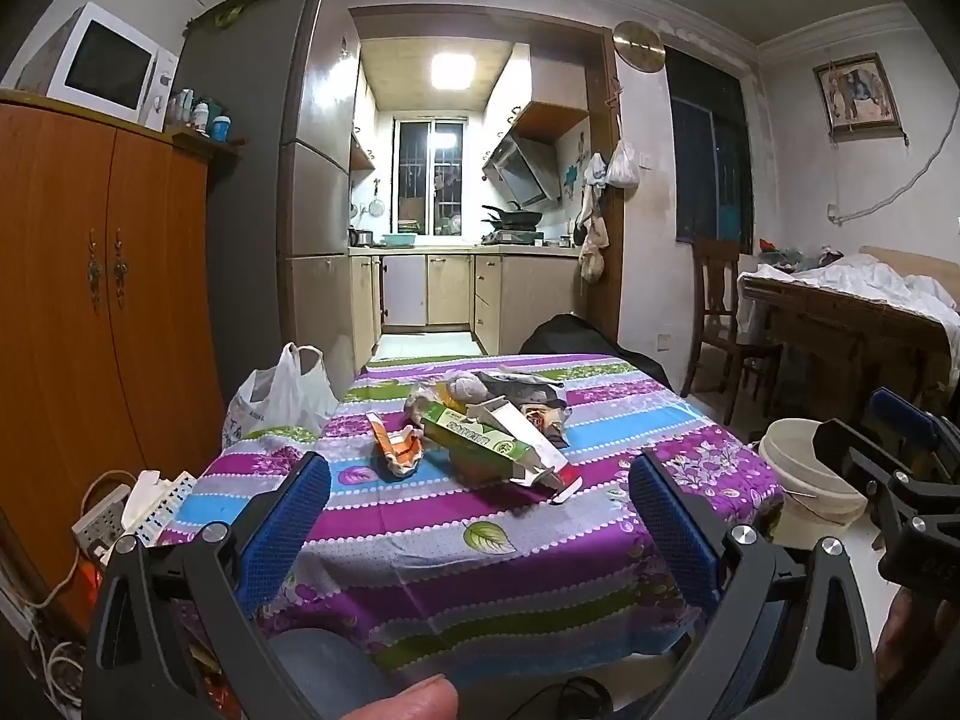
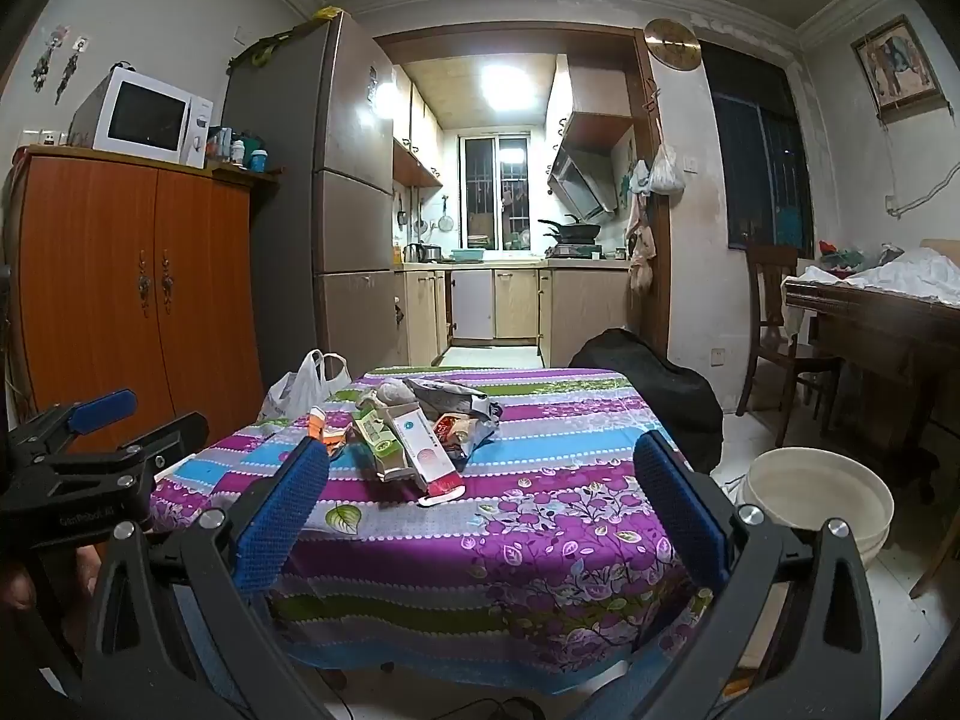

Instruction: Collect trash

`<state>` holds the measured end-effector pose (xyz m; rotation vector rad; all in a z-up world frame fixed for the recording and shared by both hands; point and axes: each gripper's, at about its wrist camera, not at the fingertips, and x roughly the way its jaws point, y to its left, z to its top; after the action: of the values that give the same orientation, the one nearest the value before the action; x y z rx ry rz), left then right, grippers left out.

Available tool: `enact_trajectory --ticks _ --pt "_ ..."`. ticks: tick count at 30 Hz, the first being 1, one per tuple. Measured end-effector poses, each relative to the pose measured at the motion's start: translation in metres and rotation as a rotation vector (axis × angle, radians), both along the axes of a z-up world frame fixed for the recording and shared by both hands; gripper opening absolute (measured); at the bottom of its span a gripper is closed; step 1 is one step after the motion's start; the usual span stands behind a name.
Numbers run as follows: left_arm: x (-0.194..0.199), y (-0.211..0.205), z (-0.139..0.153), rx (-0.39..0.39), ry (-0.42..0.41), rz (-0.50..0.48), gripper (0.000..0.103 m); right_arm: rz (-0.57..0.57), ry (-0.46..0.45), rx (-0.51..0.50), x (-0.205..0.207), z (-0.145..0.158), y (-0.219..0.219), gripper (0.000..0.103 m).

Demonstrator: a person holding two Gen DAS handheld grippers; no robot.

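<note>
A white microwave (image 2: 150,119) sits atop the orange cabinet (image 2: 132,294).

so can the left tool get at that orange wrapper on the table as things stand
Probably yes. The left tool is open and empty, and the orange wrapper lies on the near left side of the pile, with only bare tablecloth in front of it.

The left gripper (image 2: 102,468), seen at the left edge of the right wrist view, bears pale lettering reading roughly "GenRobot.AI"; print on the table's cartons is too small to read.
</note>
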<state>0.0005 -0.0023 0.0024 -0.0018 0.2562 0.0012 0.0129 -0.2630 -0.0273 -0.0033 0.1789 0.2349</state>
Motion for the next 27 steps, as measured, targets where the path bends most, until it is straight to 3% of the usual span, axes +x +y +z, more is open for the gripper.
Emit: enact_trajectory --ticks 27 --pt "0.0042 0.0031 -0.008 0.004 0.014 0.007 0.099 0.0 0.009 0.005 0.0 -0.0042 -0.0012 0.098"
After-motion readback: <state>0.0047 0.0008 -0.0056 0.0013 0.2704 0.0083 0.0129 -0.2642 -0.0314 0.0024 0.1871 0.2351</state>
